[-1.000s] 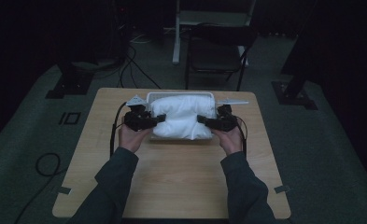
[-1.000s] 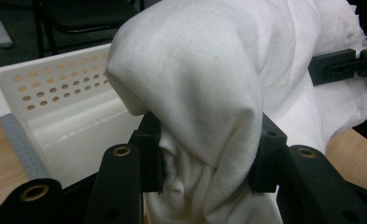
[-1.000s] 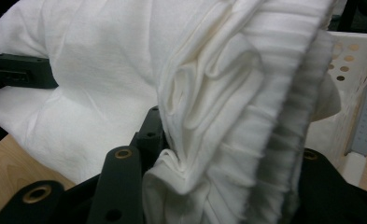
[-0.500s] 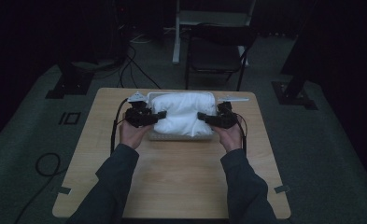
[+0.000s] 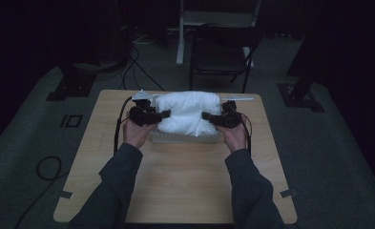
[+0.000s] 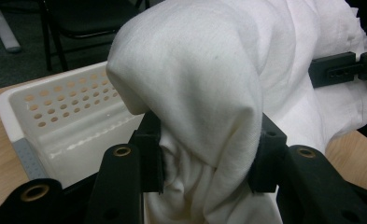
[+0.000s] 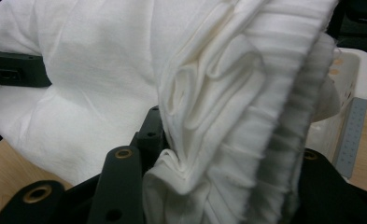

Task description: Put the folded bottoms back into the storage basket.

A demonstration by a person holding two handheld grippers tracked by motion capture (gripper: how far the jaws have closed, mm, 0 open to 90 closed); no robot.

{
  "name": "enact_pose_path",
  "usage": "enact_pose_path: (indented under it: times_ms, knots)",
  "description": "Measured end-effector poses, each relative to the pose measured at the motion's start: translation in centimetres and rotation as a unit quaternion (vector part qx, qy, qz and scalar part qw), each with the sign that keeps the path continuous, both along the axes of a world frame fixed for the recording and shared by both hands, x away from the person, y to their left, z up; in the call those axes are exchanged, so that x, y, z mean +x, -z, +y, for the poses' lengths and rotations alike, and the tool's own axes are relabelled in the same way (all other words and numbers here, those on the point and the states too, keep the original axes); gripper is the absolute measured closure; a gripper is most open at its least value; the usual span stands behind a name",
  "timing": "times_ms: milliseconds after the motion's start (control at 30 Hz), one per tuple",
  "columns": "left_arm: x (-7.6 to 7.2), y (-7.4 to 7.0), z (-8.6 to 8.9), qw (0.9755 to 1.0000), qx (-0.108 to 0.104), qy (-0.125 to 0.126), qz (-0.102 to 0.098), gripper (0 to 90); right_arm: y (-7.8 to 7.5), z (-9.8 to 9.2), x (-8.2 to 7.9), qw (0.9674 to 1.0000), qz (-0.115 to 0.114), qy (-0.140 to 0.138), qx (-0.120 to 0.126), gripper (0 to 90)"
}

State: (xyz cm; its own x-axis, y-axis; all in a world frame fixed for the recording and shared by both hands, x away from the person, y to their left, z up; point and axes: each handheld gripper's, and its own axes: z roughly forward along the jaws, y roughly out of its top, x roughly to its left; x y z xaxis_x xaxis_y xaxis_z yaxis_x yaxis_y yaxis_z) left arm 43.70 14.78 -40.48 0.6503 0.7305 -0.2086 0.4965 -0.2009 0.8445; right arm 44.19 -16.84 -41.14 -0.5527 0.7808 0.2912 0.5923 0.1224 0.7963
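A bulky white cloth (image 5: 187, 114) hangs between my two grippers, just above a white perforated basket (image 5: 185, 139) at the far middle of the wooden table (image 5: 175, 191). My left gripper (image 5: 162, 114) is shut on the cloth's left end; in the left gripper view (image 6: 209, 154) a fold of cloth (image 6: 195, 93) bulges between the jaws, with the basket (image 6: 55, 107) behind. My right gripper (image 5: 208, 116) is shut on the right end; in the right gripper view (image 7: 228, 149) it pinches pleated layers of cloth (image 7: 218, 93). The cloth hides most of the basket's inside.
A dark chair (image 5: 221, 52) stands beyond the table's far edge. Cables (image 5: 46, 167) lie on the floor at left, and stand bases (image 5: 66, 88) (image 5: 299, 95) sit at both far corners. The basket's rim (image 7: 358, 93) lies close beside the right gripper.
Both grippers and the cloth have risen slightly. The basket's near wall now shows below the cloth, and its far rim is covered.
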Motion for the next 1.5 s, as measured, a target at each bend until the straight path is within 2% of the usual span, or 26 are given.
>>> enact_pose_path:
  times_ms: [600, 1333, 1500]
  knots:
    - [1.6, 0.3, -0.2, 0.9998, -0.001, -0.016, 0.007, 56.9, 0.6, 0.3, 1.6, 0.9998, 0.010, 0.014, 0.002, 56.5]
    - [3.3, 1.5, -0.5, 0.9986, -0.004, -0.047, 0.022, 57.2, 1.6, 1.2, 3.5, 0.9988, 0.022, 0.040, -0.017, 56.5]
    - [3.7, 1.9, -0.6, 0.9982, -0.002, -0.053, 0.027, 57.3, 2.0, 1.3, 4.0, 0.9984, 0.031, 0.044, -0.017, 56.5]
